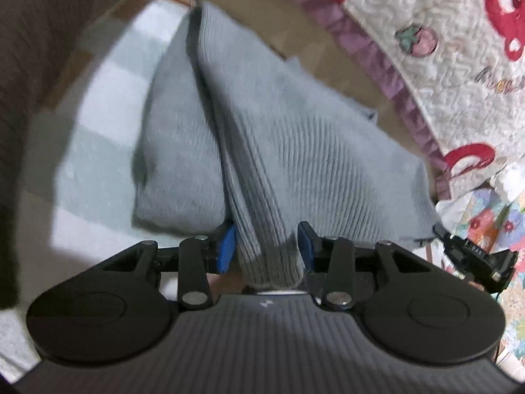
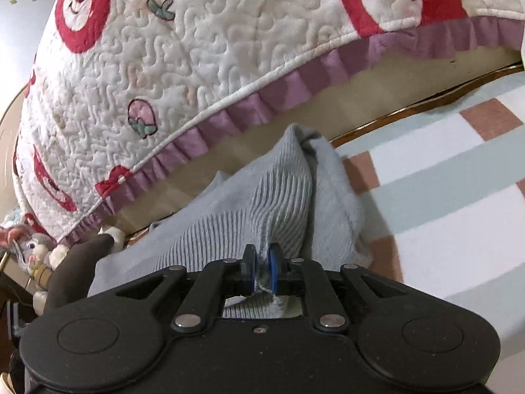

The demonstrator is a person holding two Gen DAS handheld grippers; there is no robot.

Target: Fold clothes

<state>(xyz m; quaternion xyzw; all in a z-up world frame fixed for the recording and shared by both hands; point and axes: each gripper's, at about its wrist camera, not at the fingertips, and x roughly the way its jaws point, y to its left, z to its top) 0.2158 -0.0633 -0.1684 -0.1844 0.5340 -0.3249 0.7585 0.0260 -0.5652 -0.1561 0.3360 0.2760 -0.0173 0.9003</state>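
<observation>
A light grey ribbed sweater (image 1: 295, 138) lies bunched on a pale checked blanket (image 1: 98, 131). My left gripper (image 1: 266, 246) is shut on a thick ribbed fold of it, with the blue pads (image 1: 227, 249) pressing both sides. In the right wrist view the same sweater (image 2: 288, 190) rises in a ridge. My right gripper (image 2: 261, 269) is shut on a thin pinch of its edge, the jaws nearly together. The right gripper (image 1: 472, 256) also shows at the sweater's right edge in the left wrist view.
A white quilt with red bears and a purple frill (image 2: 164, 65) hangs over the bed edge just behind the sweater, also quilt (image 1: 443, 32). A plush toy (image 2: 32, 252) lies at the left. Dark cloth (image 1: 32, 65) fills the left side. The checked blanket (image 2: 443, 180) stretches right.
</observation>
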